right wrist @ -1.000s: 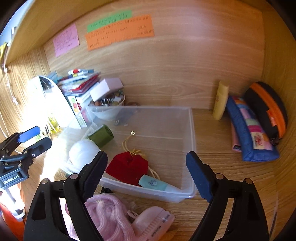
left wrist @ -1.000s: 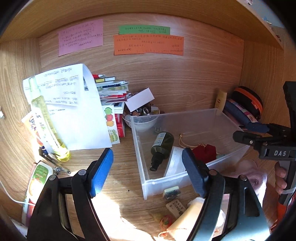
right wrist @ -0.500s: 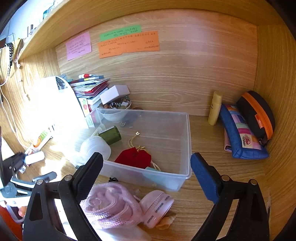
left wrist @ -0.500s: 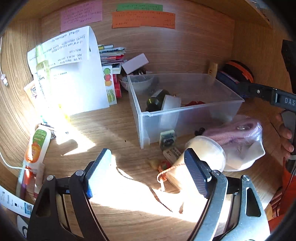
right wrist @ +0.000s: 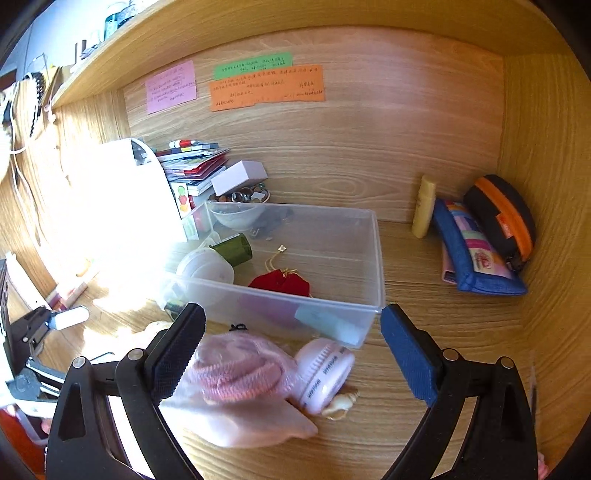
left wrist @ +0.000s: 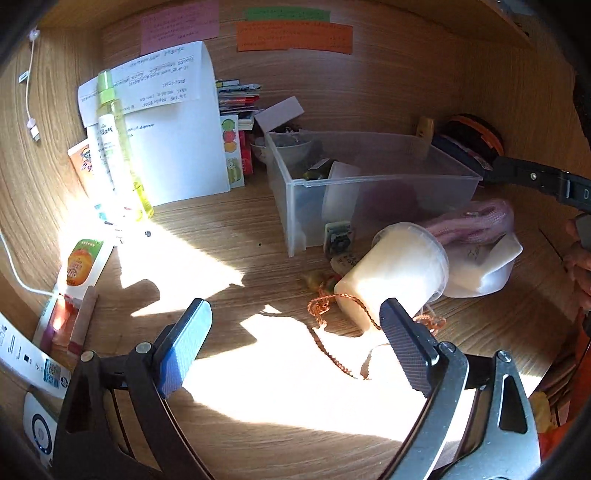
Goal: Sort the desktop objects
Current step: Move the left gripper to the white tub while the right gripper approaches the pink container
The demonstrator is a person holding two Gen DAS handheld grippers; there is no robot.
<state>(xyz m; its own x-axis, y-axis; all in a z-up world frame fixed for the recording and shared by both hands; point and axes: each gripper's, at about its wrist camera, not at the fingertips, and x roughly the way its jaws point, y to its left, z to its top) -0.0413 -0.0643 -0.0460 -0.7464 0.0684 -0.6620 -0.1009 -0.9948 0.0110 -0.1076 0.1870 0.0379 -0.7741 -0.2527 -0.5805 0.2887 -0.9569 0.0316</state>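
White plastic tub, lying tipped near the worktop's front edge by the clear plastic bin: looks light, smooth, likely slippery; grip across its sides. Left tongs and right tongs released, empty.

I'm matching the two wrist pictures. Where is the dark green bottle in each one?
Left wrist: the green bottle lies inside the clear bin, near its left wall, partly hidden.
Right wrist: the bottle lies at the bin's left end, beside a white lid.
Shared landmark: the orange note on the back wall.
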